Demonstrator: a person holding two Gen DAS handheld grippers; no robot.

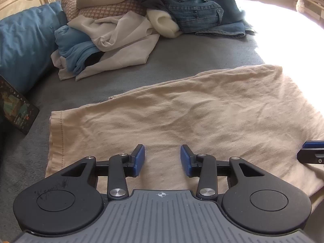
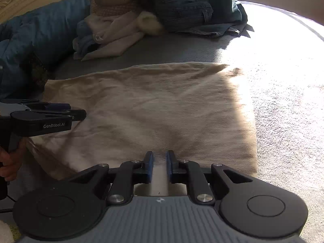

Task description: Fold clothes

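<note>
Grey-blanketed bed [image 1: 182, 52], sun glare at its right. Folded beige cotton garment [image 1: 182, 109] lies flat near the front edge. Left tool [image 1: 162, 161] part-open, empty, over the cloth. Right tool [image 2: 160, 167] nearly closed; no cloth visibly pinched. Risk: grabbing one layer only, and the fold slides apart.

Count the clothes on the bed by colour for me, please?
Beige, spread flat: 1, the beige garment
Denim blue: 1 that I can tell, the jeans
Light blue: 1, the blue garment
Cream or white, in the pile: about 3, too tangled for certainty
Total: about 6
</note>
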